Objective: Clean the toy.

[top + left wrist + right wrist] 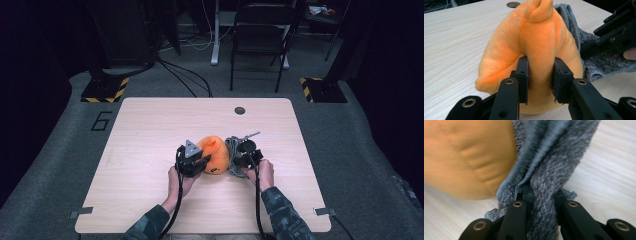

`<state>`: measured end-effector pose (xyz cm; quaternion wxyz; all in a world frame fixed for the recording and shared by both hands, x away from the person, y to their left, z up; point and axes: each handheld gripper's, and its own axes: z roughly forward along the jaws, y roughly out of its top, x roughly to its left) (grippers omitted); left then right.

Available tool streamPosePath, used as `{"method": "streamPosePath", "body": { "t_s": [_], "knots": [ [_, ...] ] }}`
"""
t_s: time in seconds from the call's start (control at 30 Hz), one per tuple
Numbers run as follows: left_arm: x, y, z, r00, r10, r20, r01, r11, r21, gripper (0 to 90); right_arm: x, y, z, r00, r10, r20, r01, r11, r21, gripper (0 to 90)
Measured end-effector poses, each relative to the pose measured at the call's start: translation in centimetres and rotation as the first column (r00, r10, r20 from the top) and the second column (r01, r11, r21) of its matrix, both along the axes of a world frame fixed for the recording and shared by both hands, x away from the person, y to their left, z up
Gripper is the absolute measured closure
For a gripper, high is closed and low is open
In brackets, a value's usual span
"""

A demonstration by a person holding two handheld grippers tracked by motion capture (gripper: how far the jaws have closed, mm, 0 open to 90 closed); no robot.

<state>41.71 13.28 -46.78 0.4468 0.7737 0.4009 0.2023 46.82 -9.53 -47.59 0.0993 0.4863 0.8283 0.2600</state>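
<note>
An orange plush toy (216, 151) stands on the wooden table (145, 135) just in front of the person. My left gripper (199, 163) is shut on it, and in the left gripper view the pads (523, 75) press into a ridge of the orange plush toy (541, 35). A grey fuzzy cloth (232, 146) lies against the toy's right side. My right gripper (241, 159) is shut on a bunched fold of this grey cloth (549, 157), beside the blurred orange plush toy (466, 157). The left gripper view also shows the grey cloth (596, 62) and the right gripper (616, 30).
A round cable hole (240, 110) sits near the table's far edge. Behind the table stand a black chair (260, 35) and two bases with yellow-black stripes (105, 90). Bare tabletop spreads to the left, right and far side of the toy.
</note>
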Motion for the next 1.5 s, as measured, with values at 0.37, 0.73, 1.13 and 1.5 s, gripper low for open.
{"method": "streamPosePath", "body": {
  "t_s": [0.37, 0.73, 1.13, 1.5],
  "knots": [
    [-0.1, -0.1, 0.0, 1.0000, -0.006, -0.008, 0.006, 1.0000, -0.004, 67.1, -1.8, 1.6, 5.1, 0.9852, 0.062, 0.160, -0.083, 0.988, 0.131, 79.5],
    [0.3, 1.1, 0.9, 0.9997, -0.022, -0.010, 0.021, 0.9978, -0.063, 41.6, -1.4, 1.9, 2.9, 0.9881, 0.056, 0.143, -0.066, 0.996, 0.065, 79.9],
    [1.6, 1.3, 0.2, 0.9876, -0.155, -0.025, 0.156, 0.9871, 0.037, 38.9, -1.0, 1.4, 2.8, 0.9890, 0.068, 0.132, -0.078, 0.994, 0.070, 79.8],
    [0.6, 0.2, 0.6, 1.0000, 0.000, -0.008, 0.000, 1.0000, 0.008, 74.2, -1.3, 0.7, 4.9, 0.9825, 0.027, 0.184, -0.048, 0.993, 0.111, 79.7]
  ]
}}
